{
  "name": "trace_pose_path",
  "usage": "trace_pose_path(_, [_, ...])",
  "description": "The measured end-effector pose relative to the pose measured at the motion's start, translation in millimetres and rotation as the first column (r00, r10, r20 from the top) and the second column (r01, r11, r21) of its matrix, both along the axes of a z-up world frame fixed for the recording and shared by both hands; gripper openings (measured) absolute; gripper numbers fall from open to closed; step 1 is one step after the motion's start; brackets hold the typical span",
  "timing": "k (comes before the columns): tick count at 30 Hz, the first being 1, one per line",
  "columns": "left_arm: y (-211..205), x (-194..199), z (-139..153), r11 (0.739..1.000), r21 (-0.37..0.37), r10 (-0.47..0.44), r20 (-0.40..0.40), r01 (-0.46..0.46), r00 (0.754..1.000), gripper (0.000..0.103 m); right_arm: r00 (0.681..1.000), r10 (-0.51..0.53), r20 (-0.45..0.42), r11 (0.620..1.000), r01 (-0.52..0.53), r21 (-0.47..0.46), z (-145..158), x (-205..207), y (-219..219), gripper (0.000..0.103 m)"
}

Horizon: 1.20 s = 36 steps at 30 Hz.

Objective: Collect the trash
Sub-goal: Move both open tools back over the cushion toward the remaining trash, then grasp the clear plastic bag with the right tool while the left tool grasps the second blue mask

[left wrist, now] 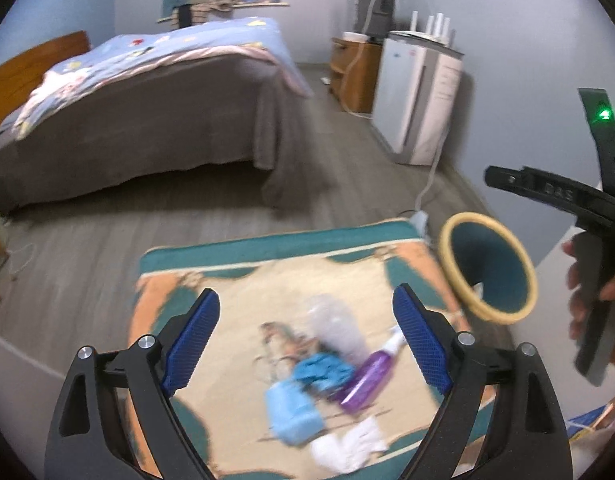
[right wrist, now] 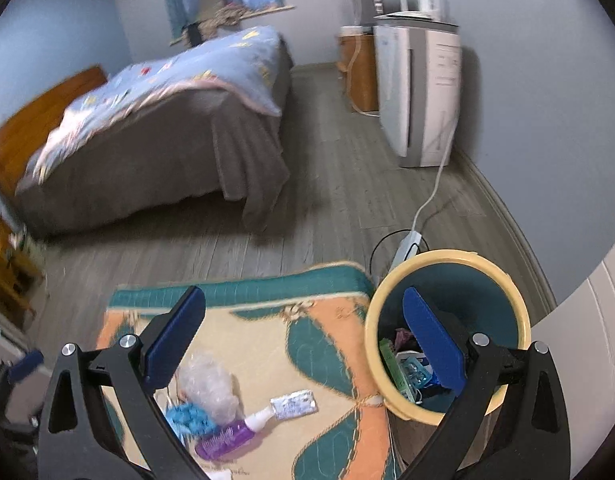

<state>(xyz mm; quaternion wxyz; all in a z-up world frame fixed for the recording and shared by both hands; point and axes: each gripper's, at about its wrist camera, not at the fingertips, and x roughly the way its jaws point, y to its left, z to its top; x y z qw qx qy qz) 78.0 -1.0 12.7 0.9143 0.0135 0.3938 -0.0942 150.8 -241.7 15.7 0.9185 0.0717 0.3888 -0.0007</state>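
Trash lies on a patterned rug (left wrist: 267,276): a purple bottle (left wrist: 367,380), a clear crumpled plastic bag (left wrist: 339,328), a crumpled blue piece (left wrist: 323,372), a light blue packet (left wrist: 293,412) and white paper (left wrist: 347,448). My left gripper (left wrist: 307,344) is open above this pile, empty. A yellow-rimmed teal bin (right wrist: 447,336) stands at the rug's right edge with several scraps inside. My right gripper (right wrist: 303,344) is open and empty, its right finger over the bin mouth. The right view also shows the bottle (right wrist: 227,436), bag (right wrist: 207,384) and a silvery wrapper (right wrist: 293,402).
A bed (left wrist: 147,92) with a grey skirt stands at the back left. A white appliance (left wrist: 419,96) and wooden cabinet (left wrist: 355,72) line the right wall. A white cable and power strip (right wrist: 407,244) lie behind the bin. Grey wood floor lies between.
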Motion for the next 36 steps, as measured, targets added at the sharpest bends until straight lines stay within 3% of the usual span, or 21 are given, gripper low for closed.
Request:
trace_pose_path(5, [25,2,-13,0.999,0.044,0.028,0.009,-0.029,1.0,0.088,0.996,0.064,-0.06,0.994,-0.069,-0.082,-11,-11,25,0.097])
trace_pose_path(8, [36,7,-21,0.997,0.075,0.034,-0.011,-0.033,0.999,0.088,0.994,0.046,-0.095,0.999,-0.048,-0.013,-17,-26,27,0.097])
trace_pose_path(13, [58,15,-35,0.997,0.054,0.062,-0.069,-0.058,0.996,0.088,0.985,0.043,-0.165,0.996,-0.029,0.086,-35,-47,34,0.097])
trace_pose_path(19, [61,15,-71,0.997,0.057,0.067,-0.171,-0.058,0.983,0.088,0.972,0.009,-0.234,1.0,-0.007,0.007,-67,-43,53,0.097])
trace_pose_path(25, [35,8,-109,0.98,0.191,-0.001,-0.23,0.046,0.973,0.088,0.961,-0.005,-0.276,0.995,-0.024,-0.1,-99,-27,63,0.097])
trace_pose_path(30, [27,7,-122,0.987,0.131,-0.051,-0.286,0.092,0.957,0.088,0.954,-0.014,-0.298,0.996,-0.015,-0.093,-110,-13,59,0.097])
trace_pose_path(36, [15,6,-153,0.979,0.13,-0.093,-0.391,0.154,0.916,0.088,0.942,-0.002,-0.336,0.992,-0.041,-0.12,-125,1,62,0.097])
